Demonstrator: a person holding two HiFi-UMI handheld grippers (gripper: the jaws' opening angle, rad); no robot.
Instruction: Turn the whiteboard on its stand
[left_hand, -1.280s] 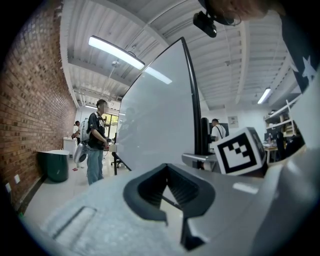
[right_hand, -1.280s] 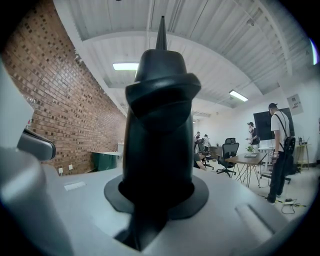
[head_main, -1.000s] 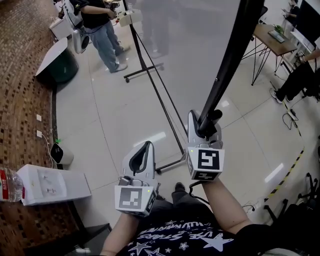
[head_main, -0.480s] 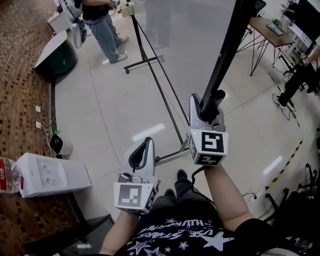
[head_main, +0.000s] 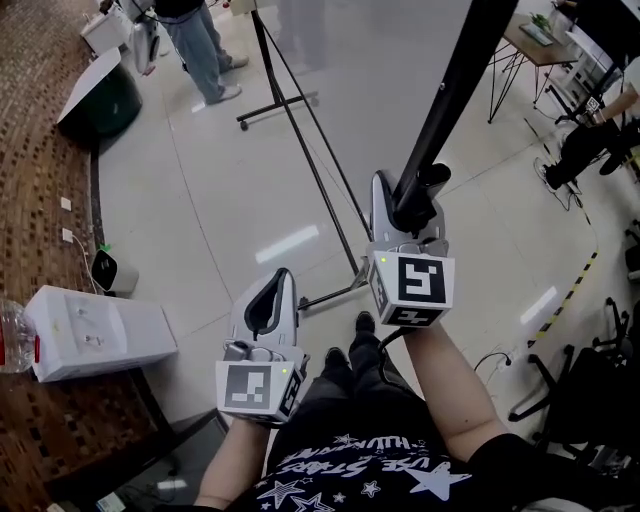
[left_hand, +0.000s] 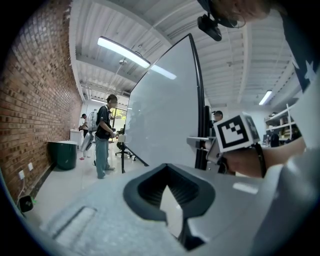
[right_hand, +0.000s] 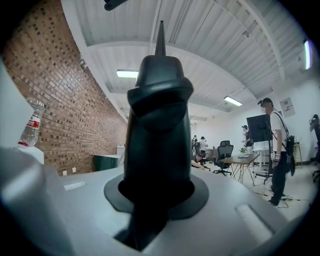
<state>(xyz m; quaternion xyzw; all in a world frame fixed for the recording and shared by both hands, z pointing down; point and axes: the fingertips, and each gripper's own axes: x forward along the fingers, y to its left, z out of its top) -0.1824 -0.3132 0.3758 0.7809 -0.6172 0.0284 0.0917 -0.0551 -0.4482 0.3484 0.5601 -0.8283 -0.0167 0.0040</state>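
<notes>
The whiteboard (head_main: 380, 60) is a large pale panel in a black frame (head_main: 452, 90), tilted on its black stand (head_main: 318, 180). My right gripper (head_main: 412, 208) is shut on the frame's near edge, and in the right gripper view that black edge (right_hand: 157, 130) fills the space between the jaws. My left gripper (head_main: 277, 282) hangs lower left of it, apart from the board, shut with nothing in it. From the left gripper view the panel (left_hand: 160, 115) stands ahead, with the right gripper (left_hand: 212, 147) clamped at its edge.
The stand's foot bars (head_main: 330, 295) lie on the tiled floor by my feet. A person in jeans (head_main: 200, 45) and a dark bin (head_main: 100, 100) are far left. A white box (head_main: 95, 340) sits near left. A desk (head_main: 540, 35), seated people and striped floor tape (head_main: 565, 300) are on the right.
The right gripper has kept its hold on the frame's edge. The stand and floor have slid up and left in the head view, and the left gripper has sunk slightly lower left.
</notes>
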